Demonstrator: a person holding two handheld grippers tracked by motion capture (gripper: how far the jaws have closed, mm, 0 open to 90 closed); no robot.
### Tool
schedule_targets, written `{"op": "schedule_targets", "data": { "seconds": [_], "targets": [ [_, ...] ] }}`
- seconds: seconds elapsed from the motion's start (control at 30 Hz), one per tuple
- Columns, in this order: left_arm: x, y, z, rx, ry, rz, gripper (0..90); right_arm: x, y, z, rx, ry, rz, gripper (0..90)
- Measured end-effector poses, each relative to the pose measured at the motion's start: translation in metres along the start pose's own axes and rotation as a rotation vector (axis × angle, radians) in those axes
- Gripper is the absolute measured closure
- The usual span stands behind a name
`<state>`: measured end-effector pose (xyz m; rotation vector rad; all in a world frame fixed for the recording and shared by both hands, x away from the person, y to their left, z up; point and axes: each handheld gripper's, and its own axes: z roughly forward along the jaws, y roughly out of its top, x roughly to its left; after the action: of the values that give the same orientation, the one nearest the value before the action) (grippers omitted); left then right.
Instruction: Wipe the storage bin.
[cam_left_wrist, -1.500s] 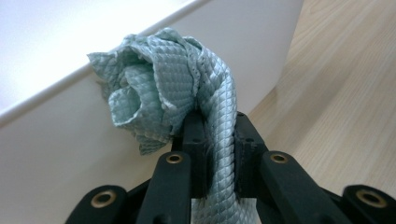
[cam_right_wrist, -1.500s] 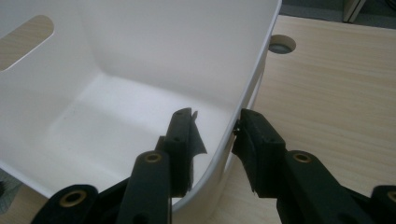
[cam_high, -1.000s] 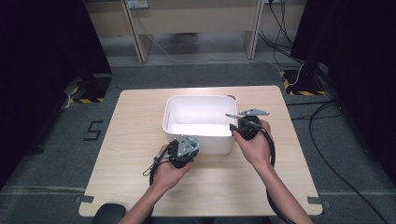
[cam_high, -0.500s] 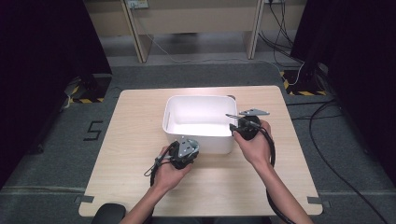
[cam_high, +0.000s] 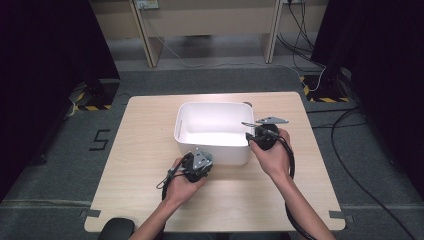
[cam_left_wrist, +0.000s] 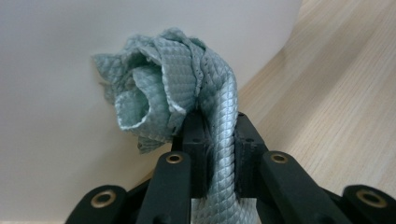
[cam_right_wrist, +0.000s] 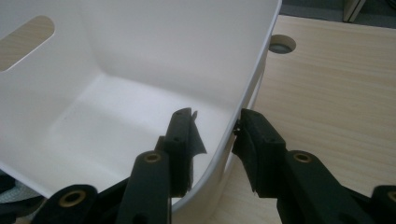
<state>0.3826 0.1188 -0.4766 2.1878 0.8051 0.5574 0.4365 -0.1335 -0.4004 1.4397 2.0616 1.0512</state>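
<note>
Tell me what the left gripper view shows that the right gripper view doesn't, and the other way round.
The left gripper view alone gives the grey-green quilted cloth, bunched and clamped between the left gripper jaws, pressed close to the outside wall of the white tub. The right gripper view alone gives the tub's bare inside, the handle slot in its far wall, a round hole in the table, and the right gripper with one jaw inside and one outside the tub's wall. Both share the white tub and the light wooden table.
</note>
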Motion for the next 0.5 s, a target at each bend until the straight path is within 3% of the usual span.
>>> {"op": "schedule_targets", "data": {
  "seconds": [0.5],
  "targets": [
    [0.001, -0.008, 0.011, 0.04, -0.01, -0.011, 78.4, 0.0, 0.0, 0.0, 0.001, -0.001, 0.002, 66.1]
  ]
}}
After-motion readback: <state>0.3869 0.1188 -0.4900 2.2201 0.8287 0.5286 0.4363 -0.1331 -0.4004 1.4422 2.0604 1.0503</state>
